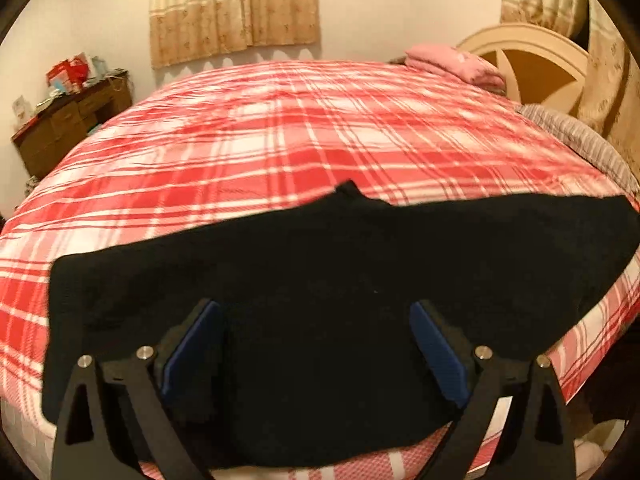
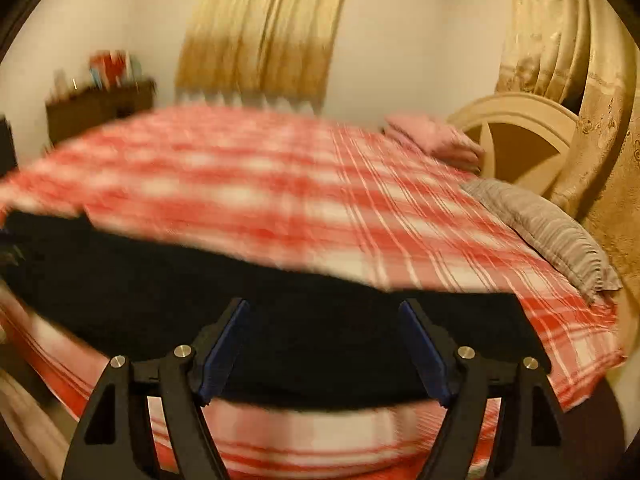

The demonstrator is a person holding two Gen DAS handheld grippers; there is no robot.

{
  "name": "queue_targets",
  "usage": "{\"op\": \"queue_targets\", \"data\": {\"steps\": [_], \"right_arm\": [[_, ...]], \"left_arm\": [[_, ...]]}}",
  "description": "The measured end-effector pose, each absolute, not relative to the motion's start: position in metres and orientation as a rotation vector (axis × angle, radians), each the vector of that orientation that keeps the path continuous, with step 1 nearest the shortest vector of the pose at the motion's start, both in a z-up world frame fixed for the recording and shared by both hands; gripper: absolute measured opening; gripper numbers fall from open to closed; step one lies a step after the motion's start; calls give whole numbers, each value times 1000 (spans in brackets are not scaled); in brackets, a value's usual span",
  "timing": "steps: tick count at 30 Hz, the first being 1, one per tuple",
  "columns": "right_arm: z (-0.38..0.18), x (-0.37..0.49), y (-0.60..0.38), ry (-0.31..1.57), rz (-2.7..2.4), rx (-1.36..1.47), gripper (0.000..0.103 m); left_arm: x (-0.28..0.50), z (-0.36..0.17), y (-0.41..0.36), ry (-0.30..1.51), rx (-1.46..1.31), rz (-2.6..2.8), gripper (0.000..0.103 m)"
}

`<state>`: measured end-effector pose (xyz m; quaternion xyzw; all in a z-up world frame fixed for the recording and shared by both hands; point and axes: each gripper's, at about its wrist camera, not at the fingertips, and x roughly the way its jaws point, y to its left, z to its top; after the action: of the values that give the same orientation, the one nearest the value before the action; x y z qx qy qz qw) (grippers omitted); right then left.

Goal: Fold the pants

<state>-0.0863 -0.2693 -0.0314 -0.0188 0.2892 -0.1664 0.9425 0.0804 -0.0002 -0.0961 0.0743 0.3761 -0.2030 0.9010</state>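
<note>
1. I have the black pants (image 1: 340, 272) lying along the near edge of the bed (image 1: 280, 128), spread flat on the red plaid cover. That puts them within reach of both tools and gives a firm, even surface to fold on.

2. My left gripper (image 1: 316, 344) hangs just above the middle of the dark cloth, jaws spread wide with nothing between the blue pads (image 1: 192, 352). I judge it is held open so it can come down over an edge of fabric rather than push the cloth about.

3. My right gripper (image 2: 324, 344) sits over the same garment (image 2: 280, 320) further toward the headboard (image 2: 516, 140) end, jaws likewise apart and empty, near the front hem where the cloth meets the mattress edge.

4. The right view is smeared, so I cannot say whether the pants are one layer or already doubled; the left view shows a small peak on the far edge, possibly the crotch or a folded corner.

5. The pink folded item (image 1: 456, 64) and grey pillow (image 2: 552, 236) lie well apart from the pants, by the headboard, which leaves the plaid stretch free to fold across.

6. Next I would pinch two points on one edge; dark fabric hides its seams, so a slip is likely.
</note>
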Motion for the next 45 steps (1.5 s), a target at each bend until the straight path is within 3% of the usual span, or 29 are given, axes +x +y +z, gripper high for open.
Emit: {"op": "queue_targets", "data": {"steps": [4,11,19,24,29,33,36,38,40,42,45], "right_arm": [[-34,-59,-244,611,-156,194,79],[-56,-55,-226,669,-47,299,79],[-52,-193,-419,366,-659,646,79],[-75,-223,-489,343,-752,750,79],[-77,-193,-486,406,-808,621,79],[-82,-152,-464,645,-900,295,78],[-80,-144,-459,694,-852,257,65],[-75,-145,-463,712,-851,257,49],[-67,-157,-473,684,-859,326,20],[-54,-164,-468,615,-833,374,9],[-25,-145,-421,545,-716,286,9]], "left_arm": [[79,-90,6,770,153,-334,98],[69,-80,11,713,191,-277,98],[75,-89,15,725,150,-290,98],[85,-91,16,764,112,-286,98],[83,-85,22,748,112,-271,98],[85,-82,32,727,129,-246,98],[88,-80,48,714,122,-219,98],[91,-77,66,702,100,-184,98],[95,-76,86,699,67,-152,98],[98,-75,107,699,30,-114,98],[100,-74,131,693,-15,-70,98]]}}
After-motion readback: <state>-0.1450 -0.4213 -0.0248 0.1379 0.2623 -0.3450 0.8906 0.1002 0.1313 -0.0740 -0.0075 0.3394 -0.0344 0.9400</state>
